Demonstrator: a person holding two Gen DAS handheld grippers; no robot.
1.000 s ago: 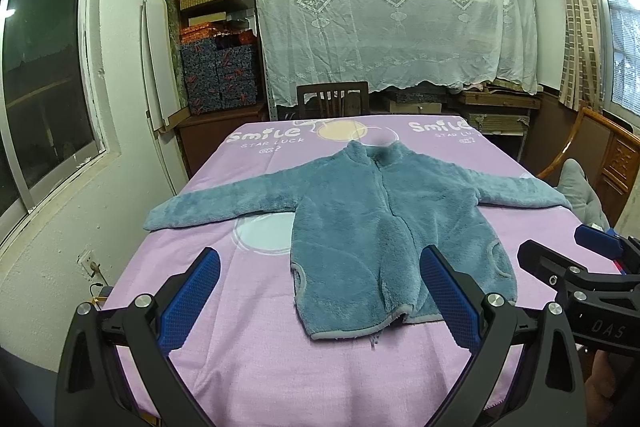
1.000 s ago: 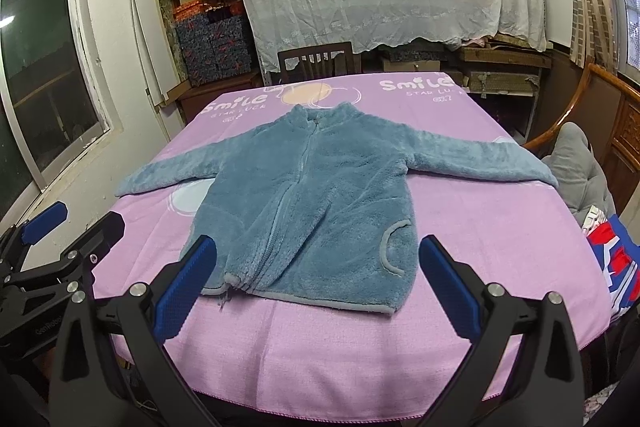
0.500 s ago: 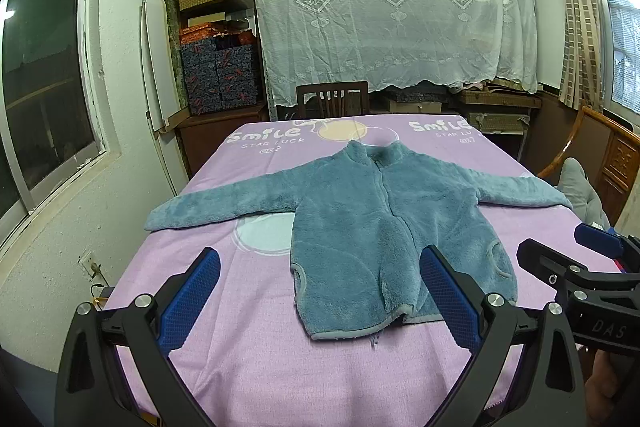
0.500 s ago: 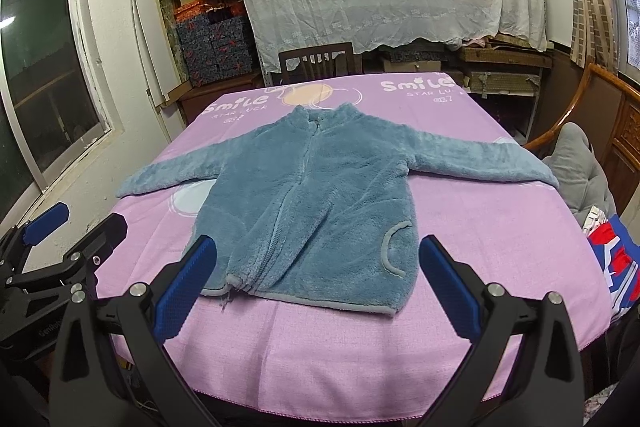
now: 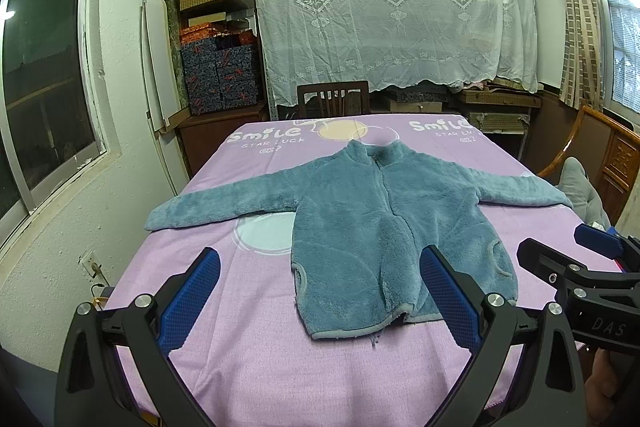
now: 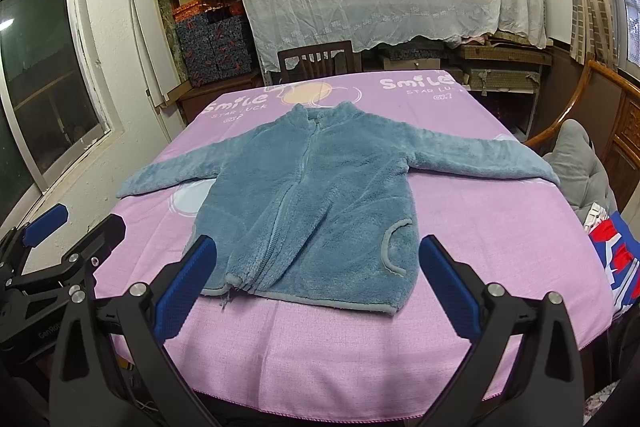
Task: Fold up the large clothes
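Observation:
A blue fleece jacket lies flat and zipped on the purple tablecloth, sleeves spread to both sides, collar towards the far end. My left gripper hovers open over the near edge, short of the jacket's hem, its blue pads empty. My right gripper is open too, above the near edge just before the hem, nothing between its pads. Each gripper shows at the side of the other's view: the right gripper and the left gripper.
A wooden chair stands at the table's far end before a rack draped in white lace. Stacked boxes fill shelves at back left. A wall with a window runs along the left. A grey cushion sits right.

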